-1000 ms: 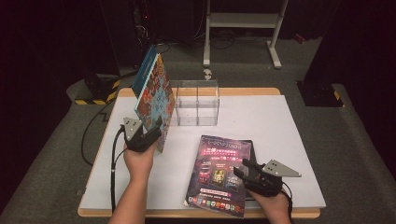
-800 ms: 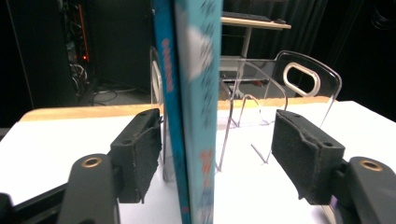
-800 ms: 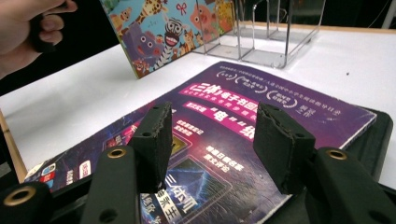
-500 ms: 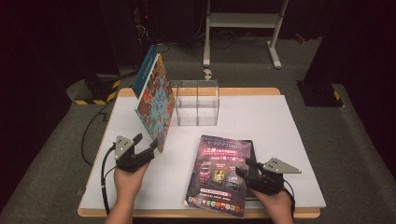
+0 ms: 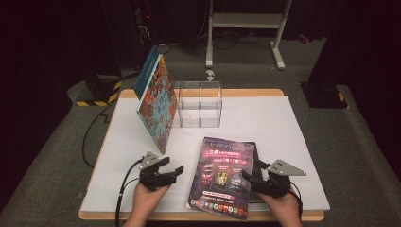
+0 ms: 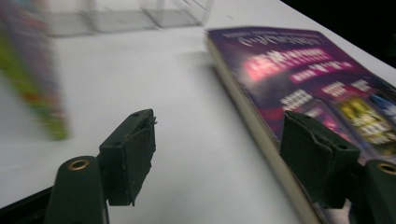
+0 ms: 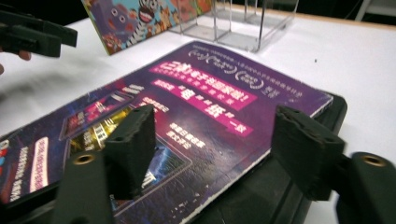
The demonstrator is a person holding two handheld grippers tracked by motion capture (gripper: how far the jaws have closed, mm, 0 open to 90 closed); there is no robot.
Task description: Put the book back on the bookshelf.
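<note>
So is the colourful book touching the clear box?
Touching. In the high view the colourful book stands tilted, leaning against the side of the clear box.

Two books are out on the white surface [image 5: 293,123]: one colourful book [image 5: 156,101] propped against one clear holder [image 5: 198,104] at the far left, and one purple book [image 5: 222,177] lying flat near the front. The holder has two compartments.

Bare table lying between the two books

White table [image 5: 283,127] is lying open at far right; the leaning picture book [image 5: 156,101] and clear organizer [image 5: 198,104] are blocking the far left, the purple book [image 5: 222,177] occupying near centre.
</note>
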